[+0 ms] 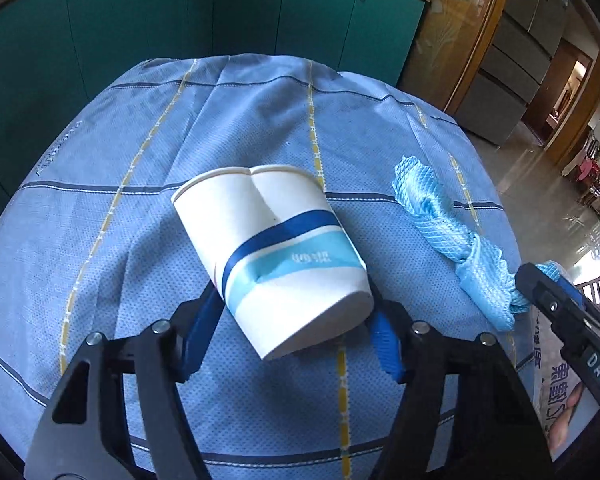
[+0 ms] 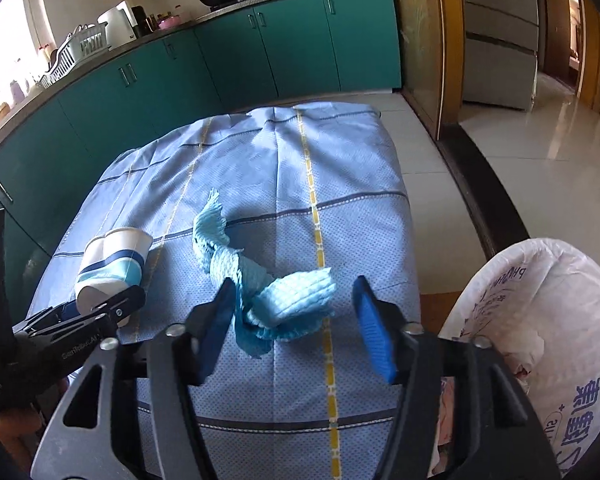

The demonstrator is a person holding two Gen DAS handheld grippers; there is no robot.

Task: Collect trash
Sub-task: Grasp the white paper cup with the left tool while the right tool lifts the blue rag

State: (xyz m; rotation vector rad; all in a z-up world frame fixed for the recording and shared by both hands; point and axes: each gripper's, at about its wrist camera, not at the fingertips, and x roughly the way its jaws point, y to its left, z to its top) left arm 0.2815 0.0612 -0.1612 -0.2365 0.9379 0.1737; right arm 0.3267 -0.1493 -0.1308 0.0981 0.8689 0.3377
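The left gripper (image 1: 288, 332) is sitting nearest its camera, its blue pads flanking the base end of a dented paper cup (image 1: 272, 252). The cup is lying on its side on the blue tablecloth (image 1: 140, 200), its long axis running away from the gripper with the open mouth pointing off toward the far edge. Both pads are lying close against the cup's wall, but whether they are pressing it cannot be told; the cup's base looks lifted slightly off the cloth.

The right gripper (image 2: 296, 320) is standing spread, its pads on either side of the near, bunched end of a twisted blue cloth (image 2: 260, 280), with clear space on the right side, so nothing is being pinched. The cloth's long axis is stretching away and to the left of that gripper.

A bin lined with a white printed bag (image 2: 540, 300) is standing just off the table on the right side, nearer the right hand; crumpled material seems to be lying inside, too unclear to name.
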